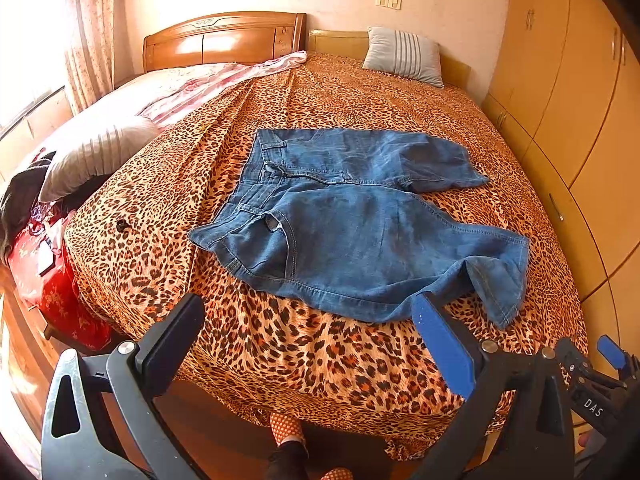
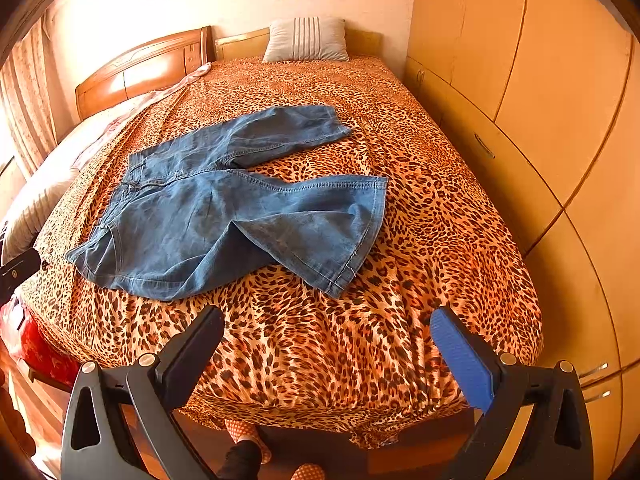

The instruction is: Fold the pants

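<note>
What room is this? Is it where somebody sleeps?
Yes, it looks like a bedroom. There is a big bed with a leopard-print bedspread and a wooden headboard, a striped pillow at the far end, and tall wardrobe doors along one wall. Denim pants lie spread out on the bed.

1. Pants [image 1: 356, 236]: faded blue denim, with darker blotches.
2. Bedspread [image 1: 320, 360]: orange leopard print, black-brown spots.
3. Pillow [image 1: 404, 56]: pale grey-blue, with darker stripes.
4. Wardrobe [image 2: 540, 92]: plain yellow-tan.
5. Headboard [image 1: 224, 40]: glossy orange-brown wood.
6. Left gripper [image 1: 312, 344]: black, one blue pad.
7. Right gripper [image 2: 328, 356]: black, one blue pad.
8. Curtain [image 1: 90, 20]: cream, small floral print.
</note>
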Demonstrator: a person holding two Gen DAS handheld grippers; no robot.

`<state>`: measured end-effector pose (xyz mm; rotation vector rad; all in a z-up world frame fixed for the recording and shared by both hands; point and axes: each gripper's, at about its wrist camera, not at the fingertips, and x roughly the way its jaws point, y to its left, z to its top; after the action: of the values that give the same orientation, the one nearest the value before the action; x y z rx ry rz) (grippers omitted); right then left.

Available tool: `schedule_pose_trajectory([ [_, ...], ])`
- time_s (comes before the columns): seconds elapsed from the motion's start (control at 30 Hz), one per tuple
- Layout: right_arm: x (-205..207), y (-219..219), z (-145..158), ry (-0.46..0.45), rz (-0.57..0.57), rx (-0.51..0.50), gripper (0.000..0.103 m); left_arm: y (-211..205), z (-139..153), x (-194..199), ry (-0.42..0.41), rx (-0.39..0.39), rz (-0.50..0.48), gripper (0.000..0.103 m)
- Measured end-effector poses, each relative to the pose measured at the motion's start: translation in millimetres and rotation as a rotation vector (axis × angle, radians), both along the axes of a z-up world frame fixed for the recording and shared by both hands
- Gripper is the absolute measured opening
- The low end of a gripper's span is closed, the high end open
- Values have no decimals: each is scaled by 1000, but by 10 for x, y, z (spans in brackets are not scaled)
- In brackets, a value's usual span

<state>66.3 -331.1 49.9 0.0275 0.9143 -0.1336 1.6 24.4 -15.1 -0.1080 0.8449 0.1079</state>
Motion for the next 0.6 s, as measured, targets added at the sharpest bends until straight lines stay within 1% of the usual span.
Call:
schedule_pose_trajectory([
  [0.6, 133, 79, -34, 10, 9, -7, 103, 55, -44, 101, 10, 5, 3, 103],
])
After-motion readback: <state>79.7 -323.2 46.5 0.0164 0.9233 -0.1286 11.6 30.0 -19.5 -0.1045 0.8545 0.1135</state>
